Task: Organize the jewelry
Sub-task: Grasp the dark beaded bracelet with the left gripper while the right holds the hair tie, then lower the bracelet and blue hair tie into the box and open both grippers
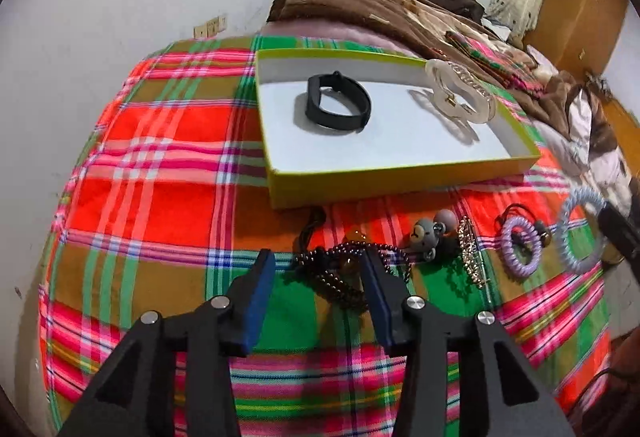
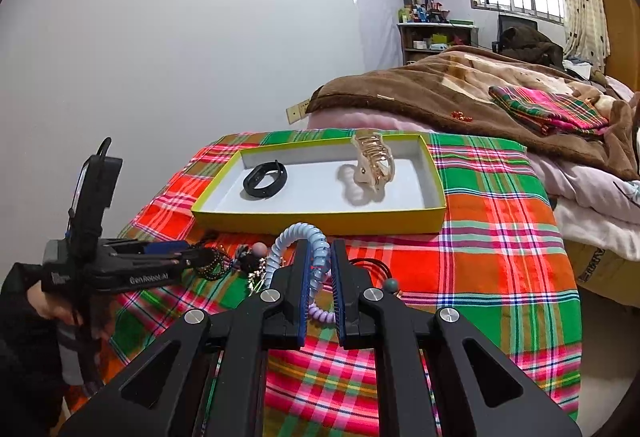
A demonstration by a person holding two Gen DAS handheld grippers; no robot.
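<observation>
The pale blue coil hair tie (image 2: 316, 257) is pinched between the right gripper (image 2: 320, 269) fingers, lifted just short of the yellow-sided box (image 2: 320, 219) ahead of them. Beyond the fingertips, inside that box, a black band (image 2: 265, 179) and a clear claw clip (image 2: 374, 165) already lie, so two pieces look sorted. The left gripper (image 1: 316, 265) fingers stand partly apart, holding nothing, one on each side of a dark bead string (image 1: 340, 277) on the plaid bed cover (image 1: 160, 197). Past them a bear clip (image 1: 430, 237), a rhinestone clip (image 1: 470, 253) and a lilac coil tie (image 1: 520, 249) still wait.
</observation>
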